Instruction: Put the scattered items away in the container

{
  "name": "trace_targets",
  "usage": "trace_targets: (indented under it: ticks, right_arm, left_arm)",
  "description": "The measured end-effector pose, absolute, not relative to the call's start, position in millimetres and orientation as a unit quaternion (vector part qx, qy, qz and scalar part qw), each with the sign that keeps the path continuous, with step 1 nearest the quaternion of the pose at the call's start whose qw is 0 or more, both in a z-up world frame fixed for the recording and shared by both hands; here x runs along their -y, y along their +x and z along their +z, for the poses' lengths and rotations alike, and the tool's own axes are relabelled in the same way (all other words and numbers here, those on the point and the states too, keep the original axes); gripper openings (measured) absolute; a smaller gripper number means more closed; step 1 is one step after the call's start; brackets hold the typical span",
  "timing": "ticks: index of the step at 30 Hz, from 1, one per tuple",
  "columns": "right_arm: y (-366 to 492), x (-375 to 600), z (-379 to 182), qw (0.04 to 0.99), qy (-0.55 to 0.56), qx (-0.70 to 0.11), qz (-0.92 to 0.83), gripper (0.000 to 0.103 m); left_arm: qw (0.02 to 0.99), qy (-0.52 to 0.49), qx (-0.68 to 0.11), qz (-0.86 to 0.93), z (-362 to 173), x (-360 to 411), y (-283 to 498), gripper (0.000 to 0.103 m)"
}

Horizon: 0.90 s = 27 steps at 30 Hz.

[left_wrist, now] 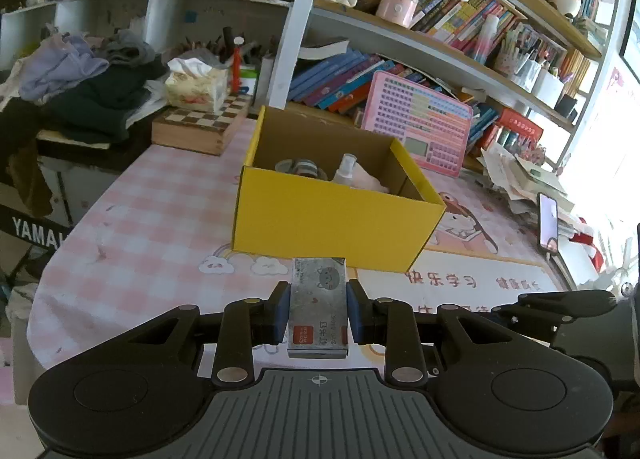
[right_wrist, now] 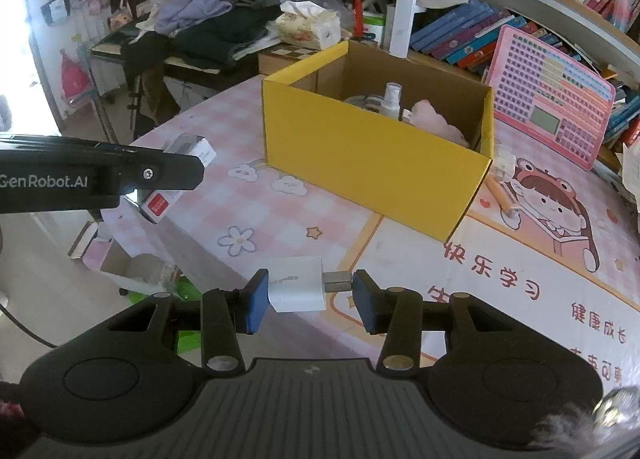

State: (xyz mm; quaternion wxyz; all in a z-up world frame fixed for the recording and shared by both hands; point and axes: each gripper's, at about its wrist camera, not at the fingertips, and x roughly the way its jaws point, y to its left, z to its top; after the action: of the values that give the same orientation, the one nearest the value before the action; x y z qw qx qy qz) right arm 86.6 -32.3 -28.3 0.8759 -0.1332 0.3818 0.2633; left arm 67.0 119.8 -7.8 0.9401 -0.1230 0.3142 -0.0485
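In the left wrist view, a small grey staple box (left_wrist: 318, 305) is clamped between the blue pads of the left gripper (left_wrist: 318, 313), held above the pink checked tablecloth (left_wrist: 152, 219) just near of the yellow cardboard box (left_wrist: 336, 219), in which a spray bottle (left_wrist: 345, 170) is seen. In the right wrist view, a white charger plug (right_wrist: 297, 289) is gripped end to end by the right gripper (right_wrist: 307, 299), near and left of the same box, while the left gripper with its staple box is seen at far left.

bright daylight – blown-out glare at one side, fisheye-bent edges, sharp centre.

Bare tablecloth (left_wrist: 152, 219) lies open before the yellow box (left_wrist: 332, 223), its top unobstructed
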Motion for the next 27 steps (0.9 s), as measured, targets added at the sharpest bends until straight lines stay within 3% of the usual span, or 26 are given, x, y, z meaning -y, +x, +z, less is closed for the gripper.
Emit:
trace_targets:
  ticks: [11,27]
  right_arm:
    - [124.4,40.7,-20.1,0.885,-0.119,-0.375,0.248,0.042]
    - [254.0,55.6,22.8,0.911,-0.106,-0.322,0.233,0.043]
  left_arm:
    - [0.942,-0.129,-0.305,-0.050,-5.1,-125.7,100.2,0.028]
    - [0.955,-0.076,-0.283,-0.046,11.8,-115.0,210.2,0.028]
